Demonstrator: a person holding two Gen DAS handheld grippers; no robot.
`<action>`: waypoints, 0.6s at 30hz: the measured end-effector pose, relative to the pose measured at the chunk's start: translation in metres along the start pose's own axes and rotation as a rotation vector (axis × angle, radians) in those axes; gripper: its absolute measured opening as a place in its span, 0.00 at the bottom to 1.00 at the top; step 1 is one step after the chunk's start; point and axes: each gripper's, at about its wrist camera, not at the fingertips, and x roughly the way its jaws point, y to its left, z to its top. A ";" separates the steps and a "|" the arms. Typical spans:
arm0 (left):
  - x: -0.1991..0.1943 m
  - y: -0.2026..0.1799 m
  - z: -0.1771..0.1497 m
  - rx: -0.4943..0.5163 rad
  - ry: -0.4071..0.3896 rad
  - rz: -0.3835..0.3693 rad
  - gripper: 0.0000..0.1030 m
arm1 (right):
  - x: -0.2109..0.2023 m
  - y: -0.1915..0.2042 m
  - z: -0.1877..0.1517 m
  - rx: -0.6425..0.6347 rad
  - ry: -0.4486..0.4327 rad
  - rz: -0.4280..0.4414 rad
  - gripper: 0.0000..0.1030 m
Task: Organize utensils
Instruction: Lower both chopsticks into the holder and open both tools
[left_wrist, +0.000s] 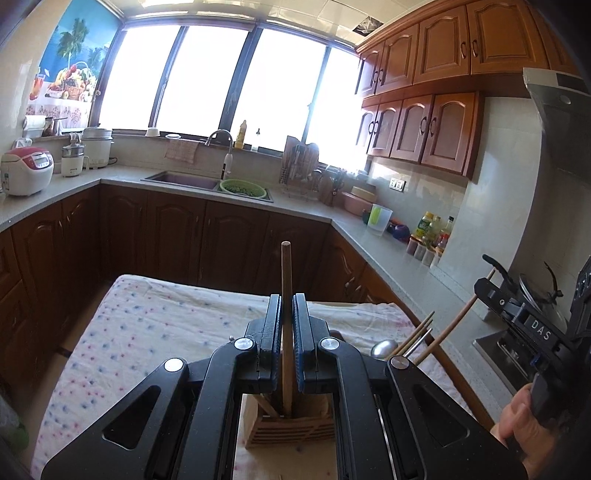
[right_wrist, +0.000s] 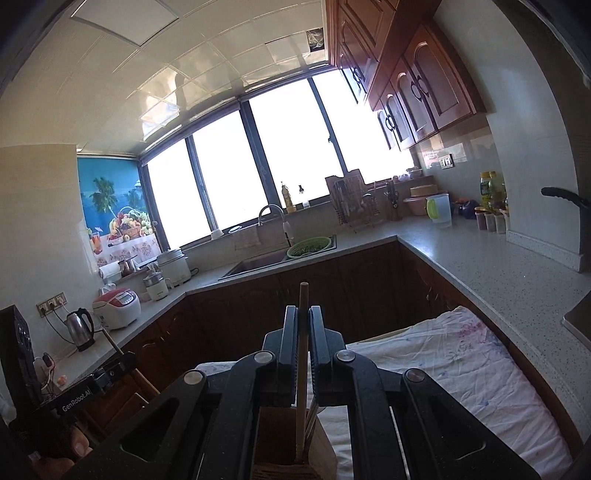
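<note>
— While both of them are up over the cloth-covered bench (left_wrist: 155, 325), what has the left hand-held gripper (left_wrist: 287, 306) got?

— A single wooden chopstick (left_wrist: 286, 280), pinched between its jaws, which stand narrow. The stick is nearly upright; its top pokes well above the fingertips and its lower end reaches down into the wooden utensil holder (left_wrist: 291, 428) right below.

— And the other one?

— The right hand-held gripper (right_wrist: 303, 321) is the same story: jaws narrow, clamped on another wooden chopstick (right_wrist: 303, 295), also close to upright, with its bottom end down inside the wooden holder (right_wrist: 280, 435) under it.

— Anything else in that holder?

— From the left camera, a few more chopsticks (left_wrist: 415, 338) lean out to the right, and a metal spoon bowl (left_wrist: 384, 349) shows beside them. Whether those sit in the same compartment I cannot tell.

— Where are the person's hands?

— A hand (left_wrist: 517, 424) grips the right tool's handle at the lower right of the left view; fingers (right_wrist: 74, 446) show on the left tool at the lower left of the right view.

— Surroundings?

— A kitchen counter wraps round, with a sink (left_wrist: 181, 181), a green colander (left_wrist: 242, 186) in it, and a rice cooker (left_wrist: 27, 170) on the left.
</note>
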 end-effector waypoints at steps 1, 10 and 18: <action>0.001 0.000 -0.005 0.001 0.010 -0.002 0.05 | 0.001 -0.002 -0.003 0.004 0.008 -0.001 0.05; 0.010 0.000 -0.038 0.013 0.104 -0.007 0.05 | 0.017 -0.003 -0.037 -0.001 0.111 -0.003 0.06; 0.011 0.003 -0.045 0.013 0.123 -0.014 0.05 | 0.024 -0.001 -0.054 -0.018 0.158 -0.018 0.06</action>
